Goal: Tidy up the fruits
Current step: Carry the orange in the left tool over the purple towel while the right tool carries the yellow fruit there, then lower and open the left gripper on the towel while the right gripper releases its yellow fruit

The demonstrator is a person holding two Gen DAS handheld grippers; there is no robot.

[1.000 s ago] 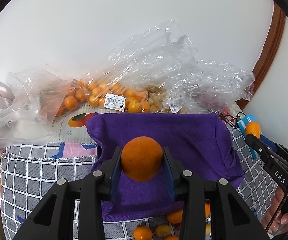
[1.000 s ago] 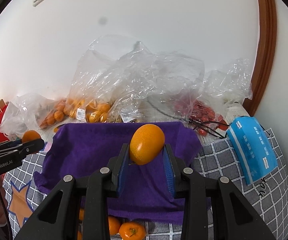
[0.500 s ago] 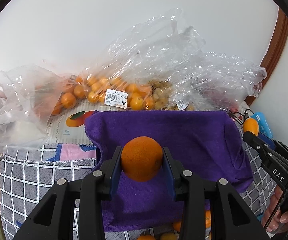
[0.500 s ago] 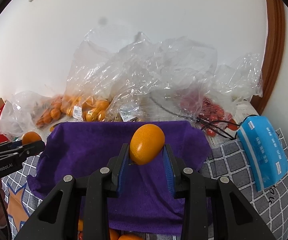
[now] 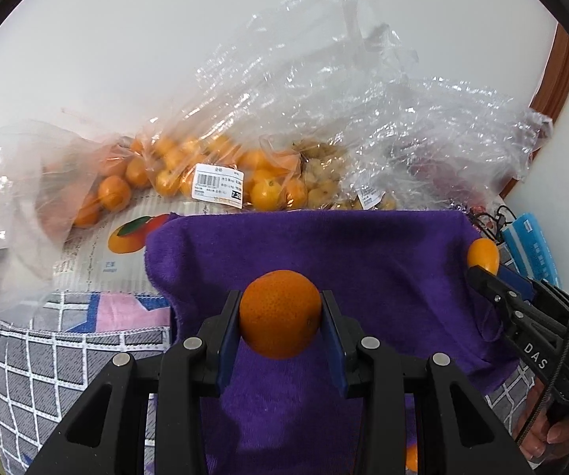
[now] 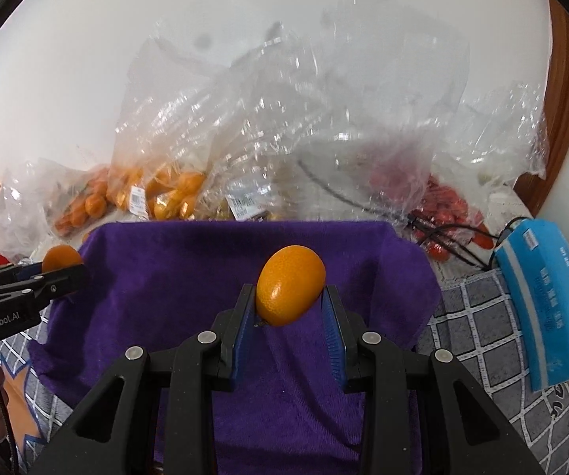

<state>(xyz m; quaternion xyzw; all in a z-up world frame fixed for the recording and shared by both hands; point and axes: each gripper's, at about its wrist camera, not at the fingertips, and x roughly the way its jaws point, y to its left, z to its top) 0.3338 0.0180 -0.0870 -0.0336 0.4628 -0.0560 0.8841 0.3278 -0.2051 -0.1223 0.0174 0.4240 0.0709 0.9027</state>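
Observation:
My left gripper [image 5: 280,316] is shut on a round orange tangerine [image 5: 279,313] and holds it above a purple towel [image 5: 324,249]. My right gripper [image 6: 289,301] is shut on an oval yellow-orange fruit [image 6: 290,285] above the same towel [image 6: 189,273]. Each gripper shows in the other's view: the right one [image 5: 482,265] with its fruit at the towel's right edge, the left one [image 6: 61,265] at the towel's left edge.
Clear plastic bags of oranges [image 5: 205,174], pale fruits [image 5: 320,174] and red fruits [image 6: 442,206] lie behind the towel against the white wall. A blue packet [image 6: 545,301] lies on the grey checked cloth [image 6: 490,340] at right. Black cables [image 6: 450,233] run near it.
Both grippers have moved forward over the purple towel toward the bags, each still holding its fruit. The loose fruits in front of the towel have dropped out of view.

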